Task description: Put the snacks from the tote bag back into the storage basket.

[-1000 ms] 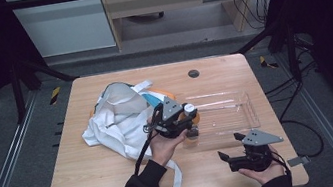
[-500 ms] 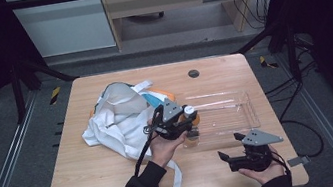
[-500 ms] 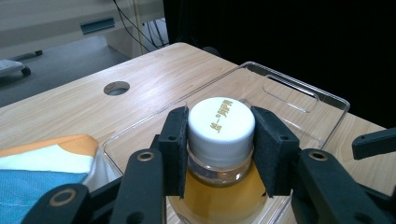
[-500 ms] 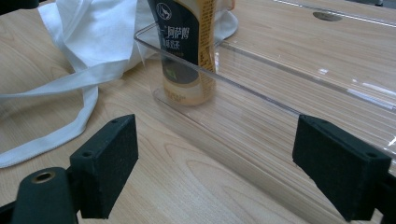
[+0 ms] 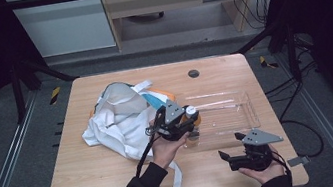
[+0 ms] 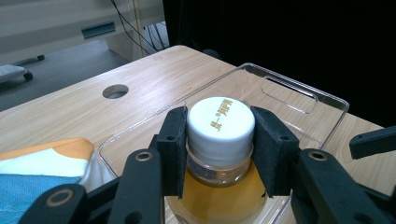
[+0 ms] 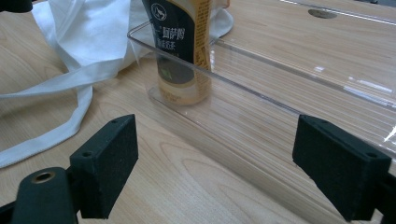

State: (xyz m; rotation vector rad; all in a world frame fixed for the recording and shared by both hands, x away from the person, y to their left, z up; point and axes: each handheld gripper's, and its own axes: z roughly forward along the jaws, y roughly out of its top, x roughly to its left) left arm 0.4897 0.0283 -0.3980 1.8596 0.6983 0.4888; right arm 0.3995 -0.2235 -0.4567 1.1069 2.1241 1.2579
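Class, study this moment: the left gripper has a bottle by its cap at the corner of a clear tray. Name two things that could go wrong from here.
1. The left gripper clamps the bottle only by its white cap; the body hangs free, so it might swing or the cap might slip.
2. The bottle stands tight in the clear tray corner by the white bag; released carelessly, it could tip against the low wall.

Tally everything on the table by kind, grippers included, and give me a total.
Grippers: 2, left gripper and right gripper
Bottles: 1, bottle
Clear trays: 1, tray
White cloth bags: 1, bag
Total: 5
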